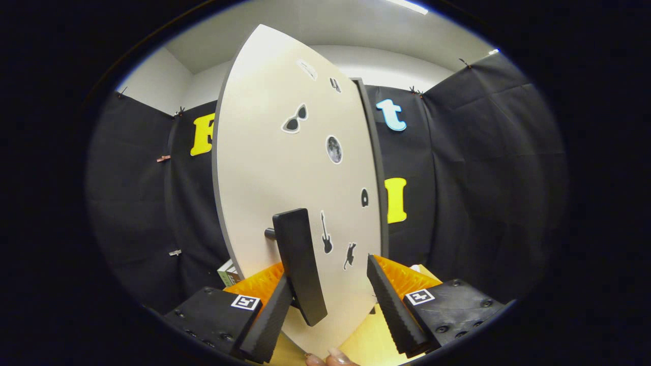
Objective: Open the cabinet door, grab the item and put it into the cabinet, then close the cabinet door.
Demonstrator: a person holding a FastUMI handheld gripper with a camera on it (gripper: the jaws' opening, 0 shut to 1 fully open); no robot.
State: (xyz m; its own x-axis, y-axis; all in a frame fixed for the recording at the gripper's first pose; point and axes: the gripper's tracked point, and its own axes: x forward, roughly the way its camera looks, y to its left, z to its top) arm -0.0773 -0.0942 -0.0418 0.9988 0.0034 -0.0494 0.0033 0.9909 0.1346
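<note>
The gripper (330,305) has its fingers spread apart around the dark handle (300,264) of the pale cabinet door (285,168), which stands ajar.

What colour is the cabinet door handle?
Black, seen in the gripper view: the handle stands off the pale door, between the open gripper fingers.

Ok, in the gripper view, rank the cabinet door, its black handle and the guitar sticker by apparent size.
1. Cabinet door, by far the largest.
2. Black handle, though nearness to the camera enlarges it.
3. Guitar sticker, smallest.
The gripper is open, the handle between its fingers.
</note>
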